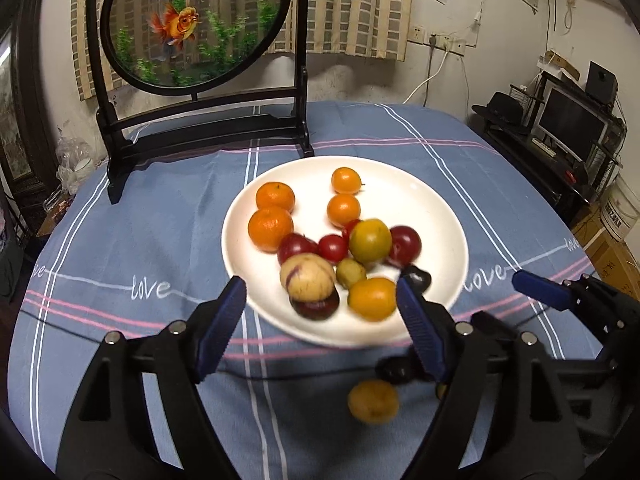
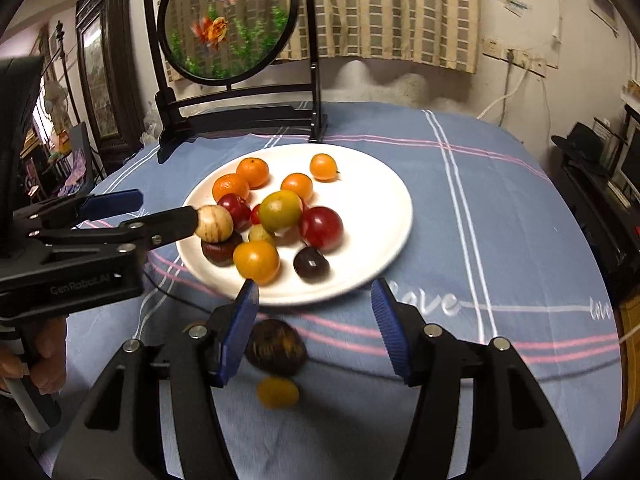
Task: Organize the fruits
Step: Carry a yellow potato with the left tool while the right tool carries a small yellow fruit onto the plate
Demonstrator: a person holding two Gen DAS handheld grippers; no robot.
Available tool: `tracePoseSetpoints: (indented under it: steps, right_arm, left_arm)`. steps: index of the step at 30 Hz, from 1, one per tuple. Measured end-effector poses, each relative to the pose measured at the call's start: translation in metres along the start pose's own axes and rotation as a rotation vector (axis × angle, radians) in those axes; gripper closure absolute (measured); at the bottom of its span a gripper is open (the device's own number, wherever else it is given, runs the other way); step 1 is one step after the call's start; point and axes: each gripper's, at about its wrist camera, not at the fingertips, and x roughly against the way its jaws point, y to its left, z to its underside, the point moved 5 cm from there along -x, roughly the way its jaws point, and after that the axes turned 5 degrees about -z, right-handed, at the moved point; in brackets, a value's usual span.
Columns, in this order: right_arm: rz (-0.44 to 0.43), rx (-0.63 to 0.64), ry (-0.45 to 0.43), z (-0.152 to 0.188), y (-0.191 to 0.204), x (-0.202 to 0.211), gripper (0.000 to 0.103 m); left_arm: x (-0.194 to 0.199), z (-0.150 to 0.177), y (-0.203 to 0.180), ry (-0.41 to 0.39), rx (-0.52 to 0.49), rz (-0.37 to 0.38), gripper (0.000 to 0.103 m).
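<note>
My two grippers are black with ridged blue finger pads (image 1: 420, 328). The round plate (image 1: 432, 204) is plain white. On it, toward its far side, sit four bright orange mandarins (image 1: 270, 228); nearer me lie glossy dark-red plums (image 2: 321, 227), a yellow-green fruit blushed orange (image 1: 370, 240), a cream fruit with purple streaks (image 1: 307, 277) and a near-black plum (image 2: 311, 263). Off the plate's near rim, on the cloth, are a dark brown fruit (image 2: 276, 346) and a small yellow one (image 2: 277, 392). The tablecloth (image 1: 160, 220) is slate blue, crossed by white and pink stripes, with white "love" lettering. Behind the plate, a black-framed round screen (image 1: 196, 20) shows orange goldfish among green weeds.
</note>
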Motion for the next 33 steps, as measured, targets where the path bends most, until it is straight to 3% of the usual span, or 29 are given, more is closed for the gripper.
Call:
tracePoseSetpoints:
  steps: [13,28,30,32,33]
  right_arm:
    - [-0.015,-0.083,0.020,0.068,-0.001,0.040,0.044]
    - [-0.061,-0.091,0.045,0.083,0.002,0.038,0.044]
    - [-0.065,-0.092,0.051,0.083,0.002,0.036,0.044]
    - [-0.065,-0.091,0.056,0.084,0.002,0.035,0.044]
    - [-0.064,-0.088,0.060,0.084,0.002,0.035,0.044]
  left_arm:
    - [0.030,0.068,0.001,0.060,0.002,-0.011,0.019]
    - [-0.016,0.090,-0.026,0.161,-0.053,0.006,0.021]
    - [-0.023,0.089,-0.029,0.168,-0.060,0.012,0.032]
    - [-0.032,0.090,-0.034,0.190,-0.084,0.025,0.060]
    - [-0.034,0.089,-0.035,0.200,-0.083,0.047,0.065]
